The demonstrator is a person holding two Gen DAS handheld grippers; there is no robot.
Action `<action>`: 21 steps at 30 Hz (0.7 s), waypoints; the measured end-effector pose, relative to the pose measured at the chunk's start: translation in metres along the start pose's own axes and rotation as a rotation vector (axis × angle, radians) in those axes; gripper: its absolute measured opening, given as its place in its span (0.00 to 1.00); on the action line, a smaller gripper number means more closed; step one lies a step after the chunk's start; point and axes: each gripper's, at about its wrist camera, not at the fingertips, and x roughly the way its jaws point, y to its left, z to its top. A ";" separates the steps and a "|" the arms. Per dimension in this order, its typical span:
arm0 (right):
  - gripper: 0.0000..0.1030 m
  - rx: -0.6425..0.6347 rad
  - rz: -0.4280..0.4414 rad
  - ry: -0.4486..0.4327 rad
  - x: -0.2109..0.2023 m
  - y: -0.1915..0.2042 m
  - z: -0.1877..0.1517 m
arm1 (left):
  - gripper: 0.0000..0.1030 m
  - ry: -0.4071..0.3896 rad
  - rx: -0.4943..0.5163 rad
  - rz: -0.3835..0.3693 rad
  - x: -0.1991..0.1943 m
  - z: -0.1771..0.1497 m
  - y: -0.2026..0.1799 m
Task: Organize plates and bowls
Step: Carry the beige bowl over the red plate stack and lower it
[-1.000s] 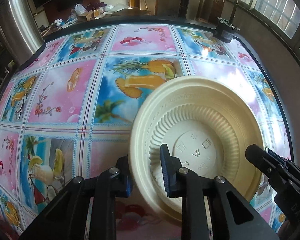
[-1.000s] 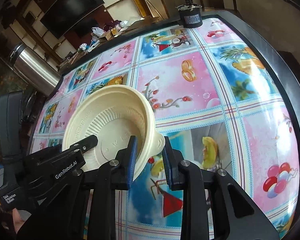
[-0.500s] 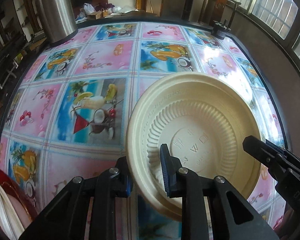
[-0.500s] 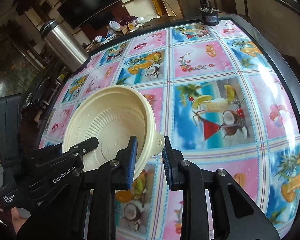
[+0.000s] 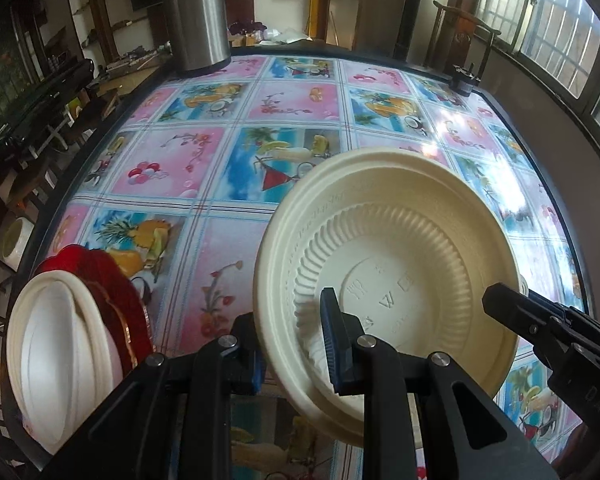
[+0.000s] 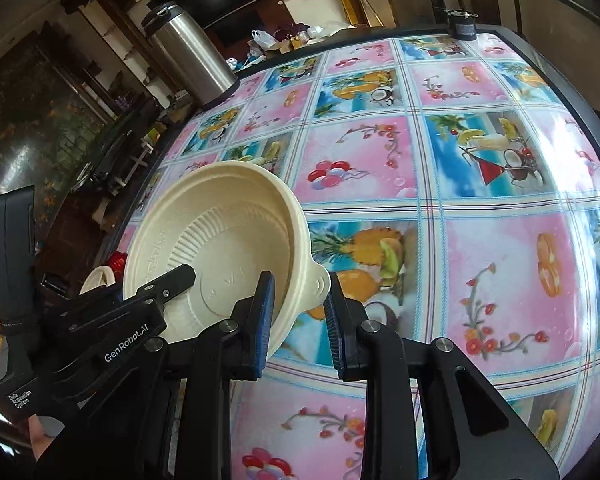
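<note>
Left wrist view: table (image 5: pixel 236 240) under fruit-print oilcloth, dark rim. Steel urn (image 5: pixel 196 12) at 11 o'clock on far edge, windows at 2 o'clock. White plates on red plate (image 5: pixel 100 280) stacked at 8 o'clock by near edge; wide bare cloth mid-table. Left gripper (image 5: pixel 292 344) clamped on cream bowl (image 5: pixel 388 256) rim, bowl held above cloth.

Right wrist view: same cloth, open expanse 12 to 4 o'clock. Right gripper (image 6: pixel 298 312) pinching bowl's tab handle (image 6: pixel 318 284) at opposite rim.

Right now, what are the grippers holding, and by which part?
Both hold one cream bowl: the left gripper pinches its near rim, the right gripper pinches the rim on the opposite side, by the small tab handle.
</note>
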 end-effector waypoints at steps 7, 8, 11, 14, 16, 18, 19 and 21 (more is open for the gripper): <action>0.23 -0.060 0.027 -0.005 -0.007 0.041 -0.005 | 0.22 -0.037 -0.037 0.019 -0.028 -0.015 0.035; 0.23 -0.069 0.029 -0.007 -0.008 0.047 -0.006 | 0.22 -0.045 -0.043 0.024 -0.032 -0.016 0.040; 0.23 -0.085 0.036 -0.007 -0.008 0.061 -0.006 | 0.22 -0.063 -0.057 0.033 -0.043 -0.019 0.051; 0.23 -0.101 0.047 -0.005 -0.006 0.074 -0.007 | 0.22 -0.075 -0.073 0.044 -0.050 -0.021 0.062; 0.23 -0.113 0.050 0.000 -0.005 0.082 -0.008 | 0.22 -0.076 -0.082 0.047 -0.052 -0.023 0.069; 0.24 -0.122 0.055 0.003 -0.003 0.088 -0.009 | 0.22 -0.079 -0.092 0.050 -0.054 -0.024 0.076; 0.24 -0.128 0.058 0.004 -0.003 0.092 -0.009 | 0.22 -0.079 -0.098 0.050 -0.054 -0.025 0.079; 0.24 -0.140 0.065 0.006 -0.002 0.100 -0.008 | 0.22 -0.085 -0.111 0.054 -0.056 -0.025 0.088</action>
